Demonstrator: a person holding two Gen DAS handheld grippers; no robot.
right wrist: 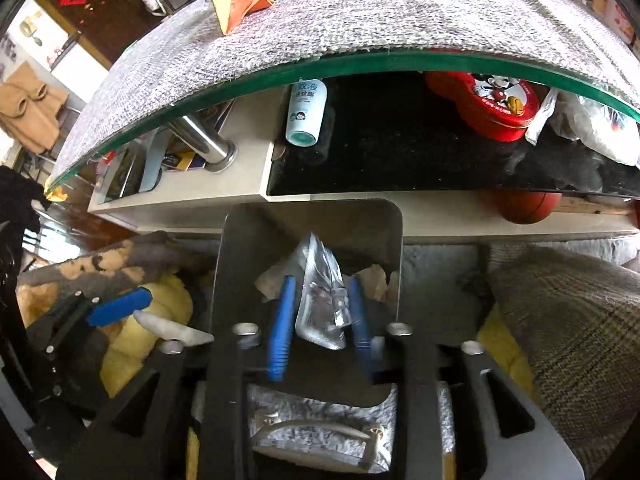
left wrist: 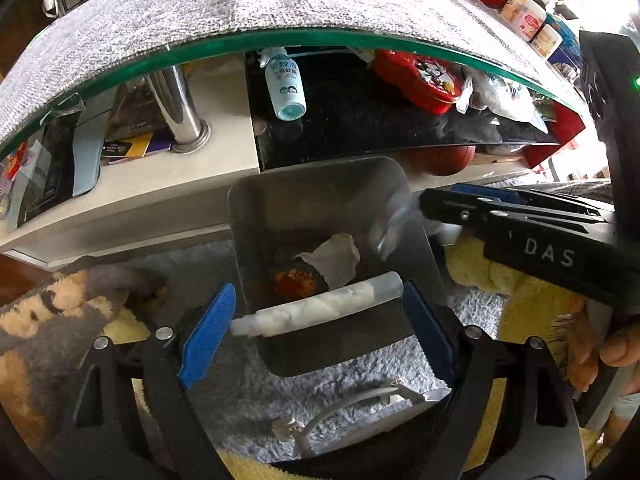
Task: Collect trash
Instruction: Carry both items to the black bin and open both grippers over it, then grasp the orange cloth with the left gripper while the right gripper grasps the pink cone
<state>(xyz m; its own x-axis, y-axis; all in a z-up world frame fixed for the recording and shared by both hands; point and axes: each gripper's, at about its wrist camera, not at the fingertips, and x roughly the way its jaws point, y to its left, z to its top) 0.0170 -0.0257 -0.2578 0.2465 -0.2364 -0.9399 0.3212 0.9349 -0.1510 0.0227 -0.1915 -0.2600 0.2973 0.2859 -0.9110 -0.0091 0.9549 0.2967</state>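
Note:
A grey metal bin point(left wrist: 320, 168) stands on the fluffy rug below both grippers, with crumpled paper point(left wrist: 332, 256) and something orange-brown point(left wrist: 294, 282) at its bottom. My left gripper point(left wrist: 319, 290) hangs over the bin, shut on a clear plastic tube point(left wrist: 320, 306) of white stuff whose ends meet both blue pads. In the right wrist view my right gripper point(right wrist: 320, 280) is over the same bin point(right wrist: 312, 206), open. A crinkled silver foil wrapper point(right wrist: 320, 300) sits loose between its fingers point(right wrist: 282, 320), with gaps on both sides. The left wrist view shows that wrapper point(left wrist: 390, 224) blurred beside the right gripper point(left wrist: 424, 204).
A glass table under a grey mat point(left wrist: 280, 4) curves just behind the bin. Its lower shelf holds a blue-capped bottle point(left wrist: 284, 84) and a red tin point(left wrist: 416, 76). Yellow plush fabric point(left wrist: 520, 292) lies to the right, a patterned blanket point(left wrist: 60, 300) to the left. A hand point(left wrist: 616, 352) grips the right tool.

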